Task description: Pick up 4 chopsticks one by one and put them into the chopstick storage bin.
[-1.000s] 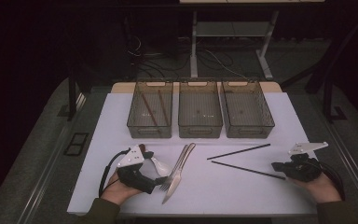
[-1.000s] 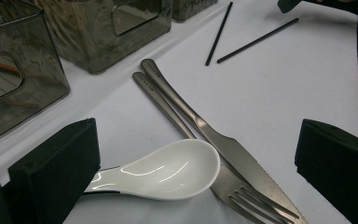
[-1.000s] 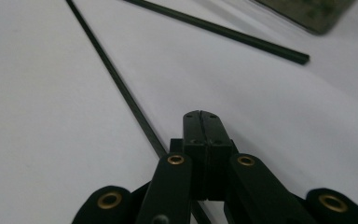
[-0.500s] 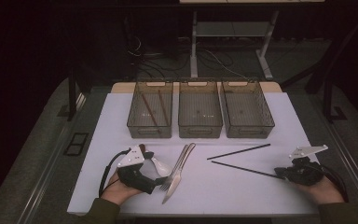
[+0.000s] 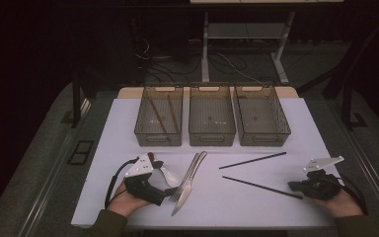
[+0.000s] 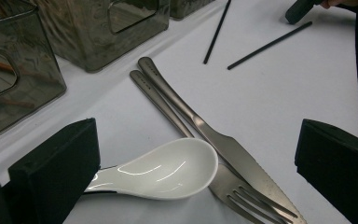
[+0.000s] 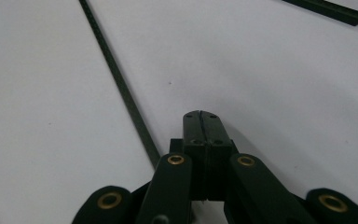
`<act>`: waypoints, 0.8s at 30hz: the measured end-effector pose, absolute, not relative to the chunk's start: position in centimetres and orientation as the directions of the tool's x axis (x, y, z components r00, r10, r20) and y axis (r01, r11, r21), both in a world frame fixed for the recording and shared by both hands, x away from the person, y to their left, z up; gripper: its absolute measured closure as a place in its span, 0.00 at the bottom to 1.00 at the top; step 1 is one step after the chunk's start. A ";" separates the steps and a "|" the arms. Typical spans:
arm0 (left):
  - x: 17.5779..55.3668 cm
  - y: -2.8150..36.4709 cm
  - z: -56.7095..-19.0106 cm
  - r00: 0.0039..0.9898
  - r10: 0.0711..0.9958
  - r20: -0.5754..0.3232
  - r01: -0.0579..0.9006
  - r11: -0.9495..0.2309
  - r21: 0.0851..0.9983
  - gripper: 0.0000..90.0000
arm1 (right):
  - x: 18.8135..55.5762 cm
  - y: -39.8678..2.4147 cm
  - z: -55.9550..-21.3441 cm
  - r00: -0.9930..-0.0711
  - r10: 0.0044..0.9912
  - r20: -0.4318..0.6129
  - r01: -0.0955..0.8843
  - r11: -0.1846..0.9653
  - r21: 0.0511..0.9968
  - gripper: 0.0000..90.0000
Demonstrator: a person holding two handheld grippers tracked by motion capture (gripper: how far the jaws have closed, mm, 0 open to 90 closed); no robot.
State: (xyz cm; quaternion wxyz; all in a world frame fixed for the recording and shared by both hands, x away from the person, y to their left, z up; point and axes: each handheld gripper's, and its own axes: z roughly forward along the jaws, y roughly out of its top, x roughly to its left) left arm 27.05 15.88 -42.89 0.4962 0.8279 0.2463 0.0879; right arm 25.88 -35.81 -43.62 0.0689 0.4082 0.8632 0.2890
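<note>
Right gripper [image 5: 293, 186] is drifting slightly toward the near black chopstick [image 5: 261, 187]; left gripper [image 5: 170, 191] is staying put.
Right jaws are pressed shut, empty, beside that chopstick; left jaws are standing wide around the white spoon [image 6: 168, 170]. Close squarely on the spoon handle, clear of the fork [image 6: 242, 196] and knife [image 6: 223, 144].

left tongs [image 5: 170, 193] rest low with jaws wide apart; right tongs [image 7: 201, 115] pressed fully together.

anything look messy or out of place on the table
Slightly. The two black chopsticks lie splayed apart rather than paired, and the white ceramic spoon overlaps the steel fork beside the steel knife. Nothing looks spilled or broken.
</note>
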 end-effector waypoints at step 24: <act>27.0 15.7 -42.9 0.864 0.493 -0.098 0.321 -0.391 0.863 0.00 | 27.4 -30.3 -43.7 -0.809 0.579 0.100 0.509 0.605 0.613 0.81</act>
